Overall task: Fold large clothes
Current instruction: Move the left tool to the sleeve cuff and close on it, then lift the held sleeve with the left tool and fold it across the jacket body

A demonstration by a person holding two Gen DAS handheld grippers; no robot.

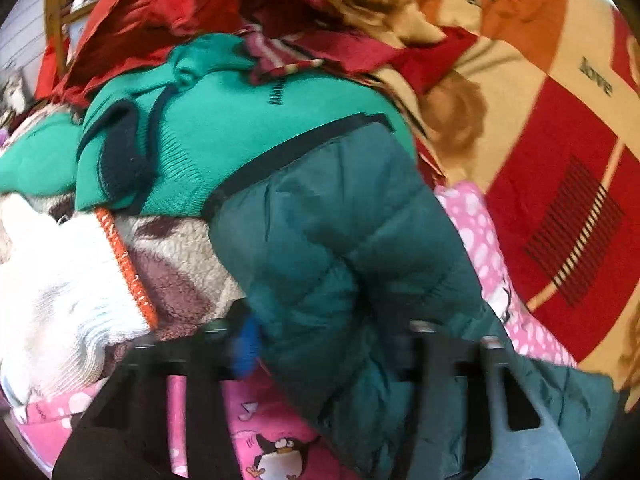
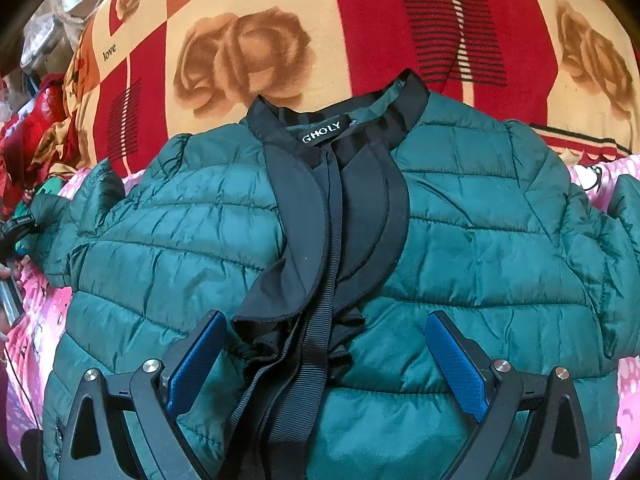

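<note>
Folding stage: judged early; the dark green quilted jacket (image 2: pixel 460 216) is spread front-up, nothing seen folded over yet.
Jacket position: lies directly beneath and ahead of the right gripper (image 2: pixel 326 360), collar at the far end, on a pink penguin-print sheet (image 2: pixel 32 344) over a red and cream rose blanket (image 2: pixel 248 52).
Right gripper: jaws spread wide, nothing held; the black ruffled placket (image 2: pixel 320 280) runs between the blue pads (image 2: pixel 456 364).
Left gripper: (image 1: pixel 320 356) frame is motion-blurred; a sleeve of the jacket (image 1: pixel 340 248) passes between its fingers, but whether it is clamped cannot be told.
Left surroundings: a bright green knit sweater (image 1: pixel 240 120) and a fleece garment (image 1: pixel 180 264) lie just beyond the sleeve; a white-gloved hand (image 1: pixel 60 292) is beside the fingers.
Risk 1: slippery padded shell may slide out if only the outer layer is pinched.
Risk 2: the loose ruffles and webbing strip could be caught by the right pads, dragging the front askew.
Risk 3: the sleeve may snag the neighbouring sweater when pulled across, disturbing the pile.
Risk 4: puffy filling may spring a fold back open if not pressed.
</note>
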